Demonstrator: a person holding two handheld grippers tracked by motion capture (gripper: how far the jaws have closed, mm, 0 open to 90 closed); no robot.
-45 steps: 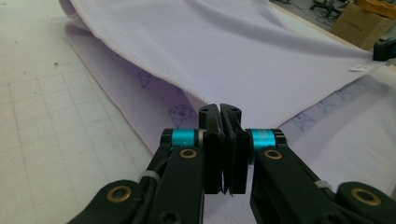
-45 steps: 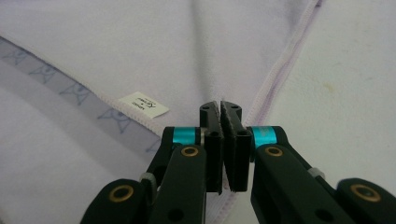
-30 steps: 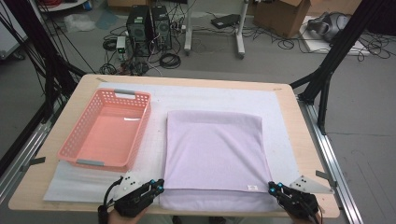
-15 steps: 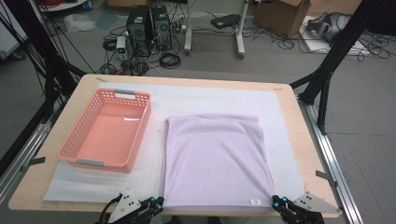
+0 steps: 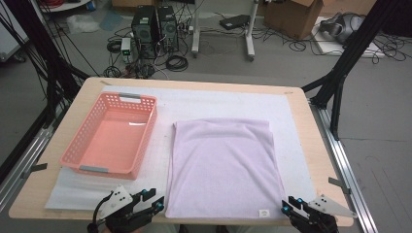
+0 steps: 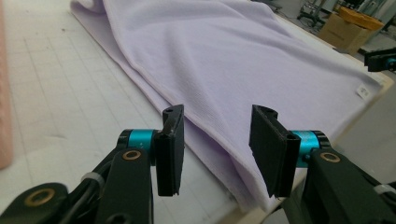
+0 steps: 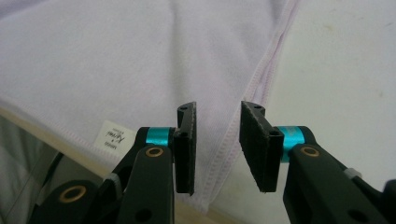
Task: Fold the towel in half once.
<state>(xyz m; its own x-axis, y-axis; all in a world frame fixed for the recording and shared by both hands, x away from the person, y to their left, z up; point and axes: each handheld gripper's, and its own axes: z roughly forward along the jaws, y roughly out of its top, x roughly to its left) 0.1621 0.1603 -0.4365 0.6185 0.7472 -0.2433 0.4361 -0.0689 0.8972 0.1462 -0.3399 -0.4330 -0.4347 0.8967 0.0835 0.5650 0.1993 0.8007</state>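
Your left gripper (image 5: 149, 201) sits at the near left corner of the towel (image 5: 223, 167), jaws apart after just opening; the corner lies between them, with no pad pressing on it. Your right gripper (image 5: 290, 209) is at the near right corner, its jaws likewise just opened and standing apart over the hem, the label (image 7: 111, 136) just to their left. The towel lies flat on the tabletop (image 5: 318, 160), stretching away ahead of both grippers. The basket (image 5: 111, 138) sits beyond your left gripper.
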